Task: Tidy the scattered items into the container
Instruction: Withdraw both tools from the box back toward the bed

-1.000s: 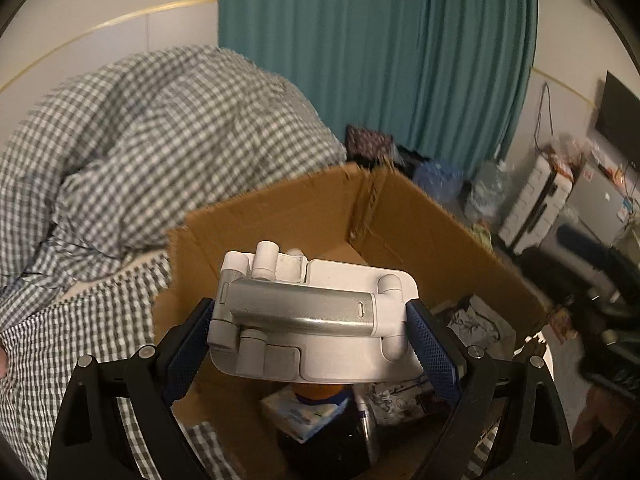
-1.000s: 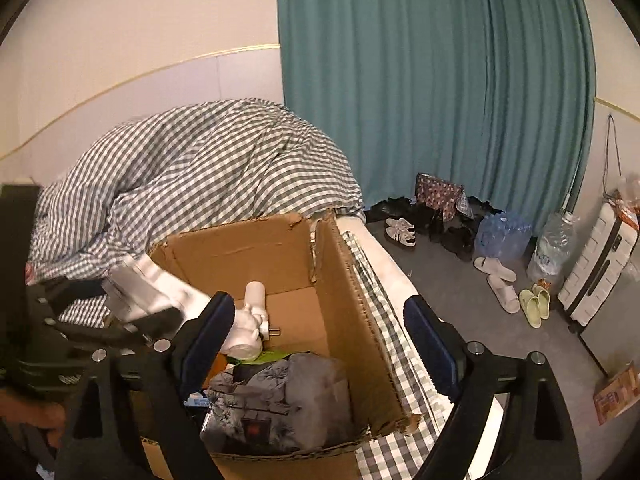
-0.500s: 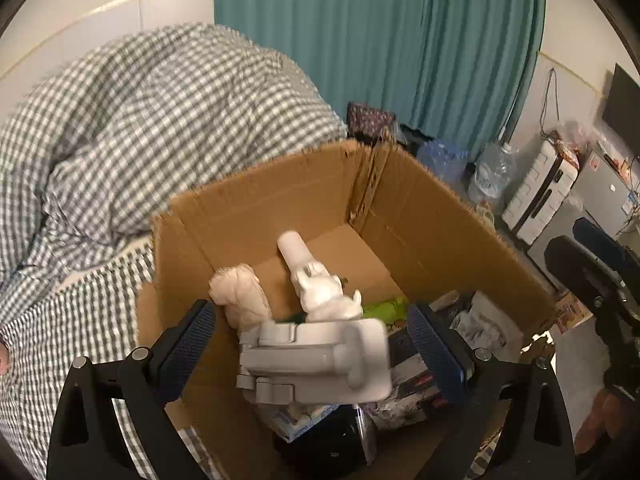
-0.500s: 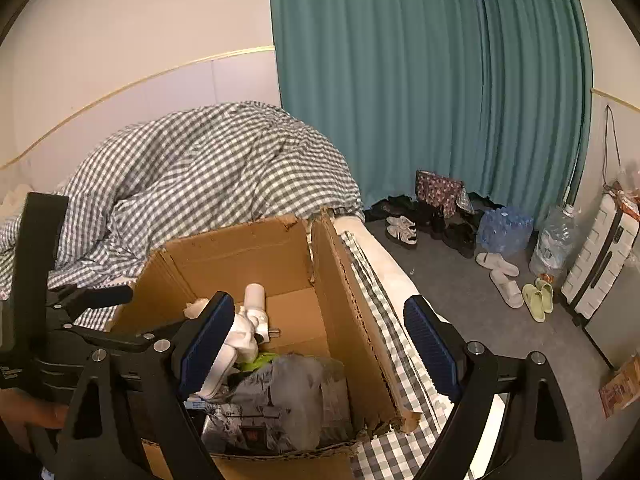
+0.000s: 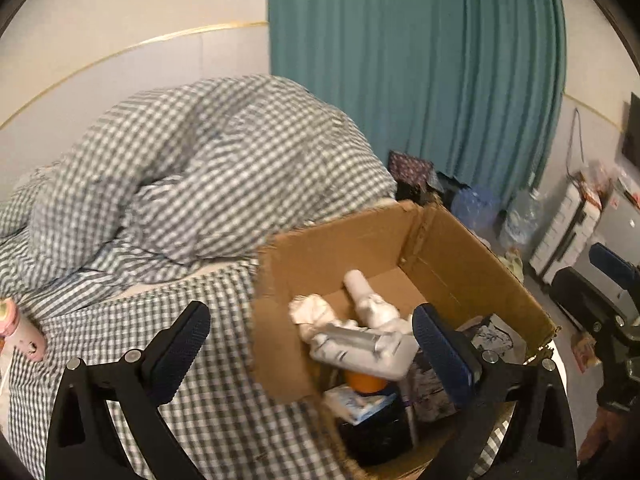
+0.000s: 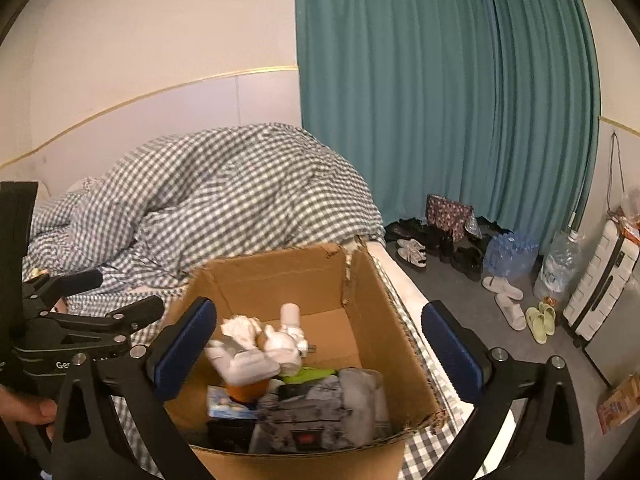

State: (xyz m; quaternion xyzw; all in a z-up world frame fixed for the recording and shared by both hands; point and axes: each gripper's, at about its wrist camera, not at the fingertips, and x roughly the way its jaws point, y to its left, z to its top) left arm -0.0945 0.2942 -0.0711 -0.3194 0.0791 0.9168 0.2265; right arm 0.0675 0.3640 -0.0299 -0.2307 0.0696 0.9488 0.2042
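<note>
Cardboard box [image 6: 372,292] sits open on the checked bedsheet [image 5: 132,320], near the bed's outer edge. Contents are partly readable: white folding stand [image 5: 360,346] lies on top of the pile, blurred in both views; a crumpled white wad [image 6: 240,328] and a white tube-shaped piece [image 6: 290,316] sit behind it. Below are an orange round object [image 6: 244,390], mostly covered by the stand; a grey garment [image 6: 320,412]; and a light blue packet [image 5: 356,402]. Dark items at the box's near corner cannot be identified.

Left gripper [image 5: 312,344]: fingers spread wide, nothing between them, one finger over the sheet and the other over the box interior. Right gripper [image 6: 320,344]: fingers also wide apart and holding nothing, straddling the box opening.

Pink object [image 5: 24,332] lies on the sheet at the left edge of the left wrist view, cut off by the frame; type unclear. Checked duvet [image 6: 224,200] is heaped behind the box. Teal curtain [image 6: 440,100] hangs beyond it.
</note>
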